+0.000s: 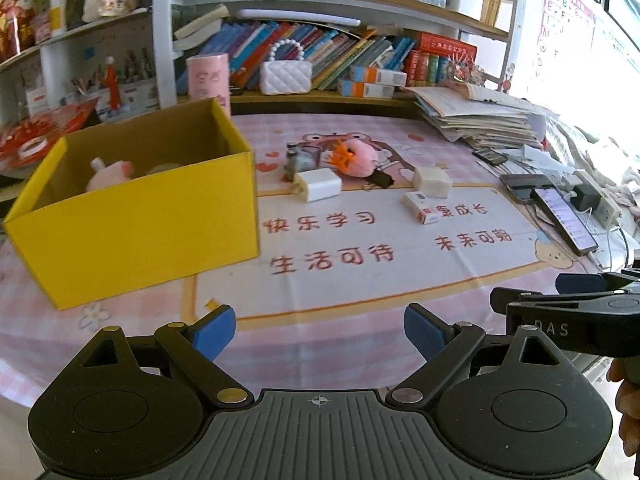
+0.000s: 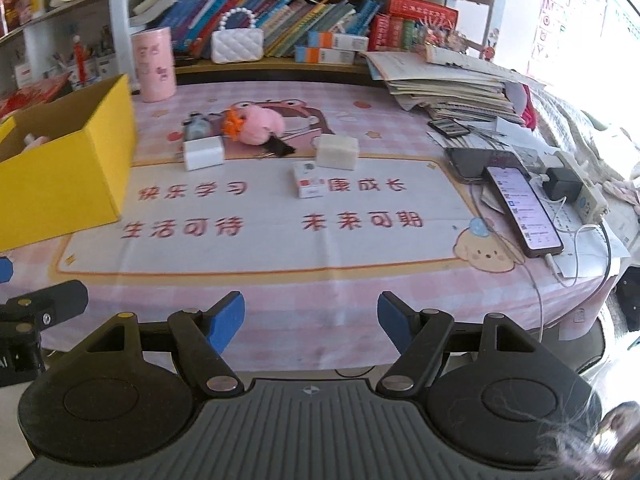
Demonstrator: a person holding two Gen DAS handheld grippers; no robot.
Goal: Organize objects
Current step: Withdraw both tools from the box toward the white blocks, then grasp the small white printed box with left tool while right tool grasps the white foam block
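A yellow cardboard box [image 1: 160,220] stands at the left of the desk, with a pink plush [image 1: 110,174] inside; it shows at the left edge in the right wrist view as the yellow box [image 2: 72,172]. In the middle of the mat lie a pink plush toy [image 1: 358,156] [image 2: 256,122], a white charger [image 1: 318,185] [image 2: 203,153], a small bottle [image 1: 294,158] [image 2: 196,128], a white block [image 1: 432,181] [image 2: 337,152] and a small white packet [image 1: 420,207] [image 2: 308,180]. My left gripper [image 1: 320,332] and my right gripper [image 2: 312,322] hover open over the front edge, both empty.
Two phones [image 2: 520,204] with cables and a power strip [image 2: 576,192] lie at the right. A stack of papers [image 2: 444,84] sits at the back right. A pink canister [image 2: 154,64], a white quilted bag [image 2: 237,44] and bookshelves line the back.
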